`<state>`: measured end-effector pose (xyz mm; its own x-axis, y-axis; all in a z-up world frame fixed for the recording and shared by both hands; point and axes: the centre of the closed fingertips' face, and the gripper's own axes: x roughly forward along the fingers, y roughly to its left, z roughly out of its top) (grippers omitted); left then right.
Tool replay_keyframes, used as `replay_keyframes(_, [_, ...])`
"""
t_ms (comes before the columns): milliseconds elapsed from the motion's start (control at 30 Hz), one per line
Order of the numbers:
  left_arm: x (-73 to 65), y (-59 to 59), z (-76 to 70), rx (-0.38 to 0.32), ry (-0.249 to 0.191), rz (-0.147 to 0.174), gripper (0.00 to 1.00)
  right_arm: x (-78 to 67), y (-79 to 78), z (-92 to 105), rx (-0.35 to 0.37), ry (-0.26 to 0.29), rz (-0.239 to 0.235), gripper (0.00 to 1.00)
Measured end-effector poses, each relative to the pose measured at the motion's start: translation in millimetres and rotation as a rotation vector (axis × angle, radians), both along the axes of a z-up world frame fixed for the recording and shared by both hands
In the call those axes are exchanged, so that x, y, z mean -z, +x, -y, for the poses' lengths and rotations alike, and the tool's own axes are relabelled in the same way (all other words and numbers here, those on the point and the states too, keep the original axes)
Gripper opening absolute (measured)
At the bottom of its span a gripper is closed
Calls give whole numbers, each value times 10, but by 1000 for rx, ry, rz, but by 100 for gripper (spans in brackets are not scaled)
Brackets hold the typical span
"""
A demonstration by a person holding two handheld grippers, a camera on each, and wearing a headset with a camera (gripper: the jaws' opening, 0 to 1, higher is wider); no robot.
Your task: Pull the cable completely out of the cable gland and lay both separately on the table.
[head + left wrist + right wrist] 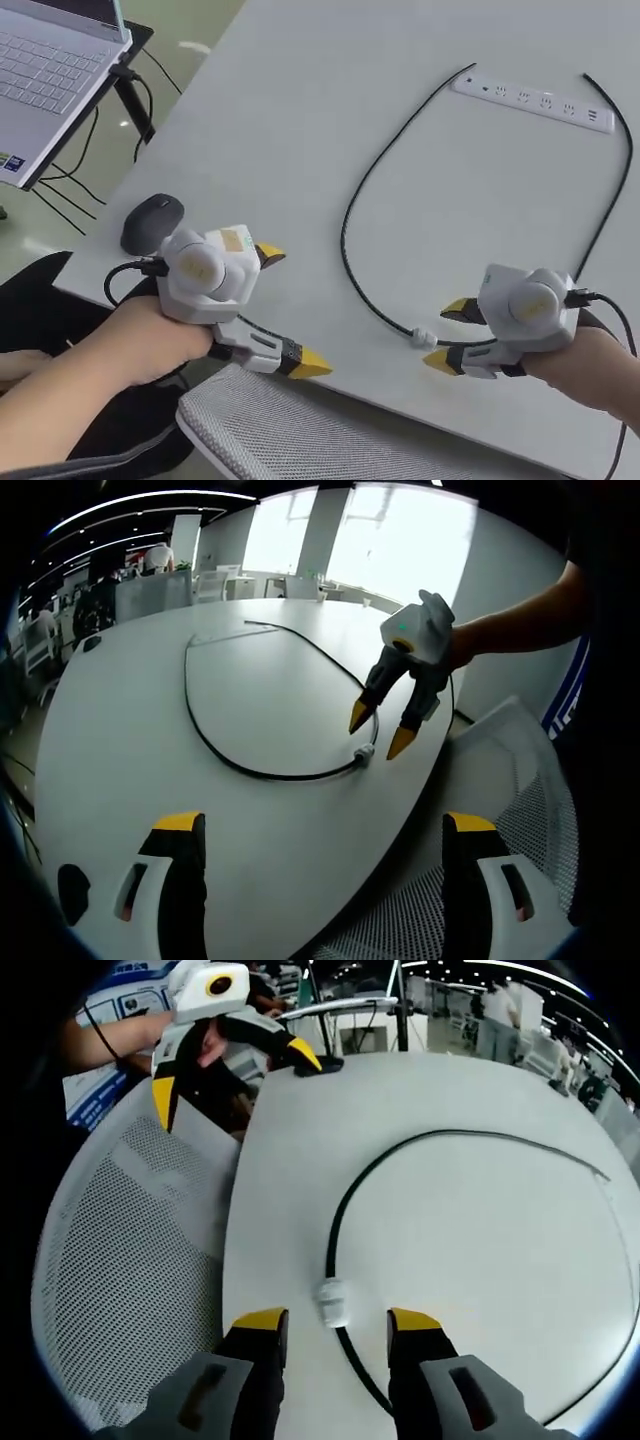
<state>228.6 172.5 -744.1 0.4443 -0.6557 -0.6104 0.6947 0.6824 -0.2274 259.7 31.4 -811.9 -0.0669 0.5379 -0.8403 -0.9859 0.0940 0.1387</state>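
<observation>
A long black cable [372, 170] curves across the white table, and a small white cable gland [424, 339] sits on it near the front edge. In the right gripper view the gland [333, 1303] lies just ahead of and between the open yellow-tipped jaws of my right gripper [327, 1325], with the cable [380, 1165] running on past it. In the head view my right gripper [447, 335] rests open right beside the gland. My left gripper [290, 310] is open at the table's front left edge, holding nothing. The left gripper view shows the gland [365, 752] and cable [215, 745].
A white power strip [532, 100] lies at the far side of the table [300, 120]. A dark mouse [151, 222] sits at the table's left edge, beside a laptop [50, 70] on a stand. A mesh chair back [290, 430] is below the front edge.
</observation>
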Motion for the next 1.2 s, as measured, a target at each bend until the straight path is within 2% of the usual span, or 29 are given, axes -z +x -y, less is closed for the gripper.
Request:
replay_keyframes(67, [8,-5,-9,-3,0,-1,98,38,-20,20,-21,-23,1,33])
replay_keyframes(133, [28,-16,-19,-2,4,-3,98,50,-34,15,-30,-24,-3,27])
replay_keyframes(333, [52,-54,-25,0,16,-9,97,62,-13,-9,-46,-25,14,19])
replay_keyframes(500, [52,-71,-20,0,18,-12,97,89,5,-12,-55,-33,8,14])
replay_keyframes(733, [61,-72,-33,-4,19,-17,96,109,-15,-19,-74,-41,-7,9])
replay_keyframes(1033, [70,-79,-19,-4,17,-22,95,113,-4,-20,-85,-47,1,8])
replay_keyframes(1200, [62,-71,3,0,17,-20,95,90,0,-10,-62,-50,-11,7])
